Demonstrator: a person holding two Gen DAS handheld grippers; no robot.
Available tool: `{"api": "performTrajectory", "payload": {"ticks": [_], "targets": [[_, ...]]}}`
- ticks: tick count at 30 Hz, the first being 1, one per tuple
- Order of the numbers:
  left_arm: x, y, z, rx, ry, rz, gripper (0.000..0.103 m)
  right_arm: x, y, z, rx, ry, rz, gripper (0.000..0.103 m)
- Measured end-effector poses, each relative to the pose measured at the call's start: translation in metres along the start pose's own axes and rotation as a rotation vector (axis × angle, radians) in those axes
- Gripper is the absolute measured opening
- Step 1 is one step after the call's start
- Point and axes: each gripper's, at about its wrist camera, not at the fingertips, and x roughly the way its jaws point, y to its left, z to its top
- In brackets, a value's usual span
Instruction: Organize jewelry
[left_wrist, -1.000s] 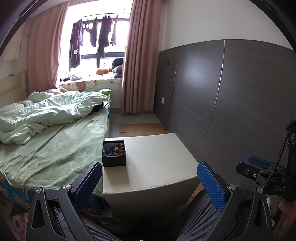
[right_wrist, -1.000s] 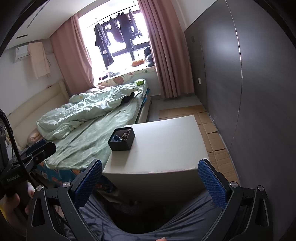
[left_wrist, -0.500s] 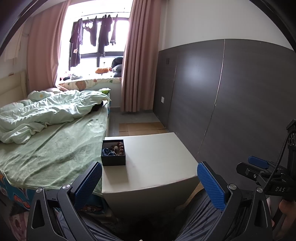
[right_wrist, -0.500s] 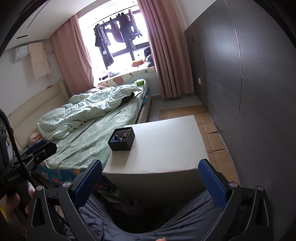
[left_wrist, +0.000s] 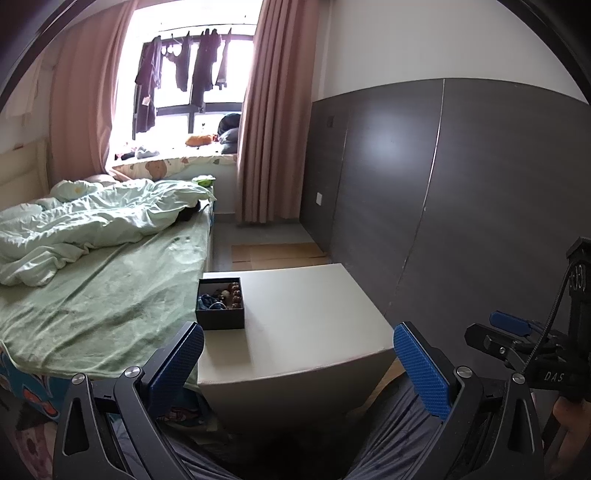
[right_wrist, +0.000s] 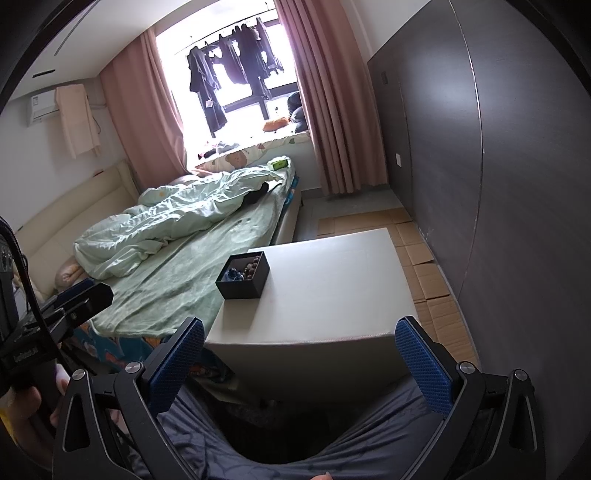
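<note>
Left wrist view has the black jewelry box (left_wrist: 220, 309) sitting at the table's (left_wrist: 314, 332) left edge, right against the bed (left_wrist: 103, 295), beads and a blue tangle inside. Both tools are spread wide and empty, hanging low over the lap, short of the table. The box lies ahead and left of the left tool (left_wrist: 298, 363), and further left of the right tool (right_wrist: 300, 360), so I'd guess the left one's nearer.
</note>
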Motion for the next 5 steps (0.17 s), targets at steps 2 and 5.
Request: {"api": "performTrajectory", "payload": {"ticks": [2, 5], "targets": [[0.0011, -0.0008, -0.0001, 0.000, 0.006, -0.002, 0.103, 0.0002, 0.0000, 0.0001, -0.001, 0.000, 0.001, 0.103], [0.0009, 0.0001, 0.0004, -0.001, 0.007, -0.001, 0.103, -0.0001, -0.0003, 0.0003, 0.000, 0.000, 0.001, 0.103]]}}
